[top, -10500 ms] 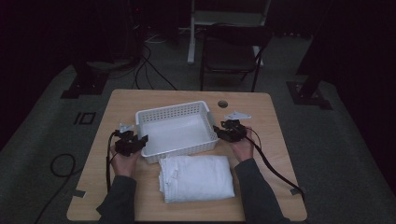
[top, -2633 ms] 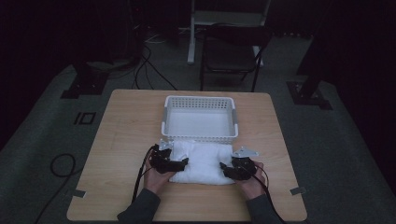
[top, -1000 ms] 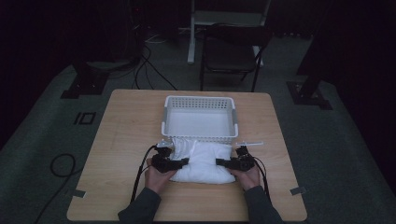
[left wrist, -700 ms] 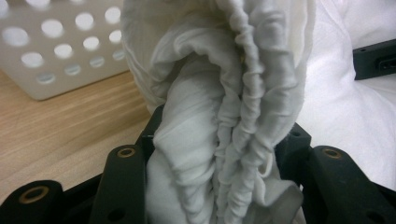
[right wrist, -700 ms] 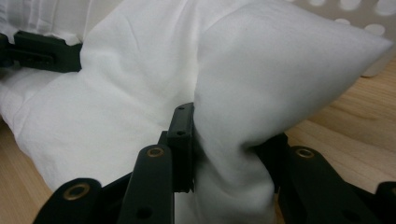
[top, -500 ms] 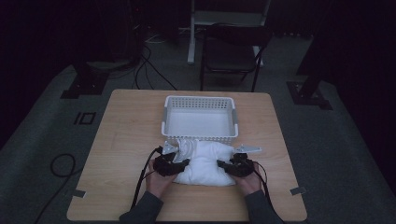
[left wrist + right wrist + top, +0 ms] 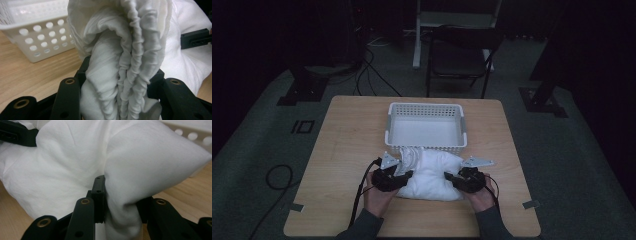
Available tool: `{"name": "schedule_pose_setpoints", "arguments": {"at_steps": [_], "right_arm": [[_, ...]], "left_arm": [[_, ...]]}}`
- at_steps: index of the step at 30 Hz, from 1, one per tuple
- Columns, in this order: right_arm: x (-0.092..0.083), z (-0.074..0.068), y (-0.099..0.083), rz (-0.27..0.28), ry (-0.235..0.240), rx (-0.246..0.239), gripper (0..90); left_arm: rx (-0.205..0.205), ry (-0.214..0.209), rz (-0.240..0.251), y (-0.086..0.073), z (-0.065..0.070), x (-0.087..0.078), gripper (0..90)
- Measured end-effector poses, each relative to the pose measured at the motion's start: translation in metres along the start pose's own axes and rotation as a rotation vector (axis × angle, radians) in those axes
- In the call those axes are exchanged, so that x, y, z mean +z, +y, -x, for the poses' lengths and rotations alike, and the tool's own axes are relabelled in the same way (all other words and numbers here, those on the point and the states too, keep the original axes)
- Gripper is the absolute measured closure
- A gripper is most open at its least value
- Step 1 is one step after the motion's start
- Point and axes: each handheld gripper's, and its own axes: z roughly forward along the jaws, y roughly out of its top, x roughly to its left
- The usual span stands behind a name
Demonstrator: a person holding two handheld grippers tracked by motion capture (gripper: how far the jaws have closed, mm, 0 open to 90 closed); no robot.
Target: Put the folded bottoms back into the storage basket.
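Left side first: the left gripper (image 7: 404, 178) has its jaws pinched on the near-left edge of the cloth (image 7: 432, 175), and in the left gripper view the fabric is bunched into tight ridges between the two black jaws, which have just been closing onto it. That's a firm bite, a thick wad of folds squeezed in there.

Middle of the surface (image 7: 342, 150): the cloth sits as a puffy white bundle just in front of the basket (image 7: 426, 107), its far edge touching or nearly touching the basket's near wall. The basket looks empty, and sits toward the far side of the surface.

Over to the right: the right gripper (image 7: 451, 178) is clamped on the near-right edge, a fat fold of cloth pressed between its jaws in the right gripper view. Both ends are caught, then, and the bundle is humped up between the two hands.

So my read is that this is the lift-and-carry step: grasp made, cloth starting to come off the wood, basket the likely destination. The next move calls for both hands to rise together, enough for the sagging middle to clear the basket's near wall, then go forward over the opening and lower in before letting go. Keep the two grippers level, or one end will drag on the rim.
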Motion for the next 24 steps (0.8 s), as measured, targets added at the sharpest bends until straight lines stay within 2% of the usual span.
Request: {"name": "schedule_pose_setpoints", "arguments": {"at_steps": [24], "right_arm": [[-0.024,-0.012,0.014,0.074,-0.017,-0.060,69.7]], "left_arm": [[0.026,0.007,0.074,0.012,0.009,-0.023,53.3]]}}
